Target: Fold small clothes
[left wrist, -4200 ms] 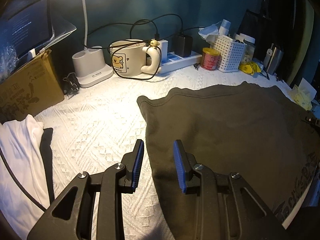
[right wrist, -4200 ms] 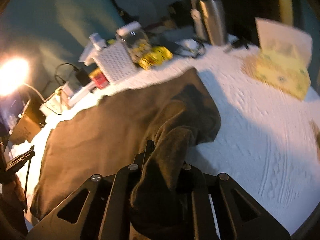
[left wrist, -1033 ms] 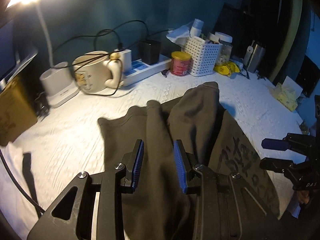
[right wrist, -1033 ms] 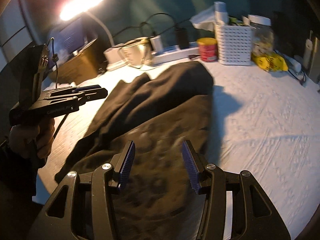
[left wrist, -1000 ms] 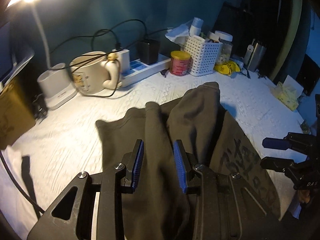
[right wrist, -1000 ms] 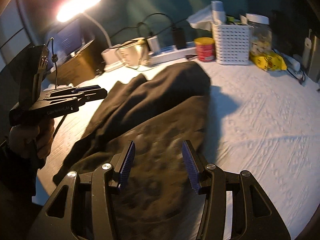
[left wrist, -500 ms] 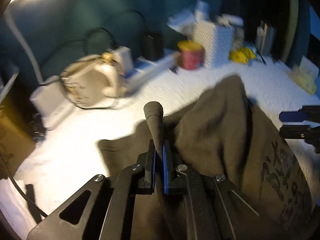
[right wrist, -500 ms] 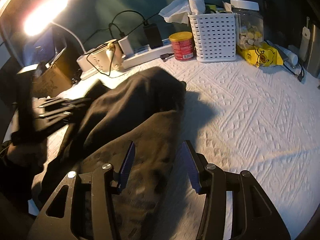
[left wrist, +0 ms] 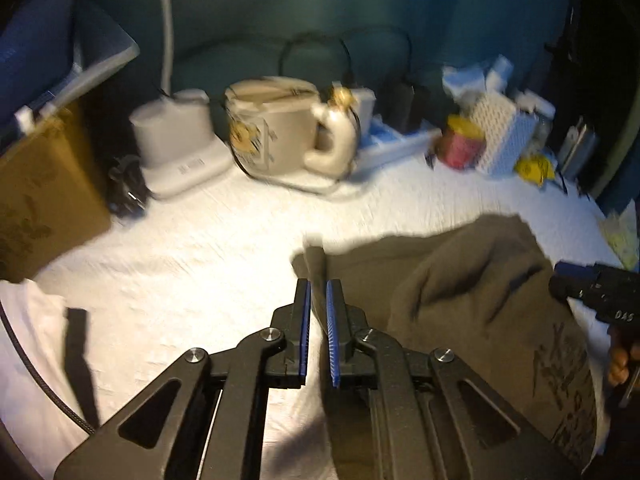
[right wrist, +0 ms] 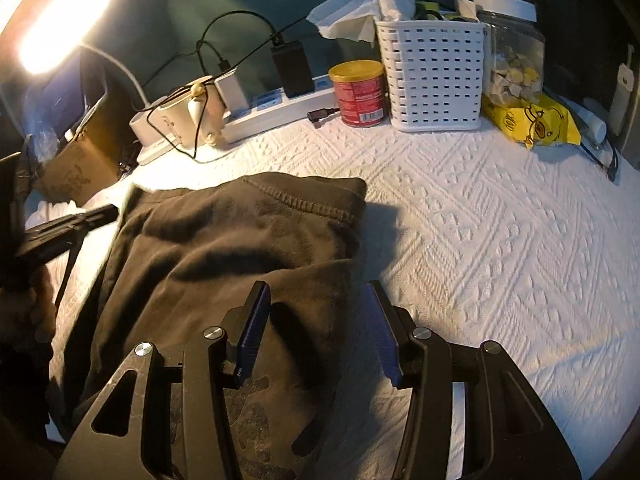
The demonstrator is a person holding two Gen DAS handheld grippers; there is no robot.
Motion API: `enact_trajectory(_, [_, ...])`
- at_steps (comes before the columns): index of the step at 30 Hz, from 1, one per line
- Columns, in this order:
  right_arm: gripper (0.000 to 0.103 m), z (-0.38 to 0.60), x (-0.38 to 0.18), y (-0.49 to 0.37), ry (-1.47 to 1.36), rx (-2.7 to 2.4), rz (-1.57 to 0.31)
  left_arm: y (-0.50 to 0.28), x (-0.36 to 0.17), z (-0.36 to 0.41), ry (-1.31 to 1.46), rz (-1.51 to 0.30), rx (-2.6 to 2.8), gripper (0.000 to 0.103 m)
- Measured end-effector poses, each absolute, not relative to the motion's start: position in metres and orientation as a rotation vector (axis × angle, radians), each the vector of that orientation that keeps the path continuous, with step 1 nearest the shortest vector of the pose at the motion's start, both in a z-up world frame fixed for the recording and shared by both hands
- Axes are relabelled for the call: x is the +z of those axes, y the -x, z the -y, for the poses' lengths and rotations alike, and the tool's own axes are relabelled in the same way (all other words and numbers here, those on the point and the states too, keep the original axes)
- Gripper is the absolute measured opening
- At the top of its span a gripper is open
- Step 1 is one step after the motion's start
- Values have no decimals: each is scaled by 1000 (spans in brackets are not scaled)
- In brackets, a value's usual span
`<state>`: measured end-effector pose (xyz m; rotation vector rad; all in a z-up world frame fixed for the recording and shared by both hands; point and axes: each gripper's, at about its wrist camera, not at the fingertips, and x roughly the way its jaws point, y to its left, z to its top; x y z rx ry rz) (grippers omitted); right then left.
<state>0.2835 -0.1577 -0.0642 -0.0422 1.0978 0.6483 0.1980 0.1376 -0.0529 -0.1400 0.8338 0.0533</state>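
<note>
A dark olive garment (left wrist: 480, 280) with a black print lies bunched on the white textured cloth (right wrist: 500, 240). My left gripper (left wrist: 317, 284) is shut on a narrow fold at the garment's left edge, and a bit of fabric sticks out past the blue pads. In the right wrist view the left gripper (right wrist: 80, 216) shows at the garment's left side. My right gripper (right wrist: 318, 292) stands open just above the garment's (right wrist: 240, 240) right edge, with nothing pinched. It also shows in the left wrist view, the right gripper (left wrist: 592, 284) at the far right.
Along the back stand a lamp base (left wrist: 176, 148), a cream mug (left wrist: 272, 120) wrapped in cable, a power strip (right wrist: 276, 108), a red can (right wrist: 360, 92), a white basket (right wrist: 432, 76) and a yellow packet (right wrist: 528, 120). A cardboard box (left wrist: 44, 184) and white fabric (left wrist: 24, 340) lie at left.
My left gripper went from open over the garment to shut on a fold of its edge and has shifted sideways with it. The right gripper moved lower toward the garment's right edge, still open.
</note>
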Motion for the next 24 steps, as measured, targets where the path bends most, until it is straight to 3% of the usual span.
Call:
enact_trajectory(4, [52,165,-64,-292,11,619,-1089,-194,-37,-138,185,-794,15,8])
enact_trajectory(5, [52,167,-64,-294,5,609,-1087,-195,-37,-135,198,-795,-19,12])
enact_trajectory(6, [52,169,-64,-297,0,599,-1085,-196,-39,-131,206,-801,-47,17])
enact_trajectory(8, [52,171,-64,-301,-14,592,-1073,-201,-45,-122,208,-816,-84,43])
enact_trajectory(15, [52,170,-70,-319,-76,617,-1040,-214,-70,-92,115,-886,-168,44])
enact_trajectory(16, [48,168,-73,-322,-81,626,-1042,-216,-75,-89,98,-903,-169,43])
enact_trajectory(17, [38,166,-76,-325,-83,632,-1050,-216,-78,-88,87,-908,-168,35])
enact_trajectory(19, [28,161,-86,-332,-98,654,-1088,-216,-81,-85,70,-908,-177,11])
enact_trajectory(24, [16,152,-93,-340,-124,695,-1103,-211,-70,-85,41,-869,-168,7])
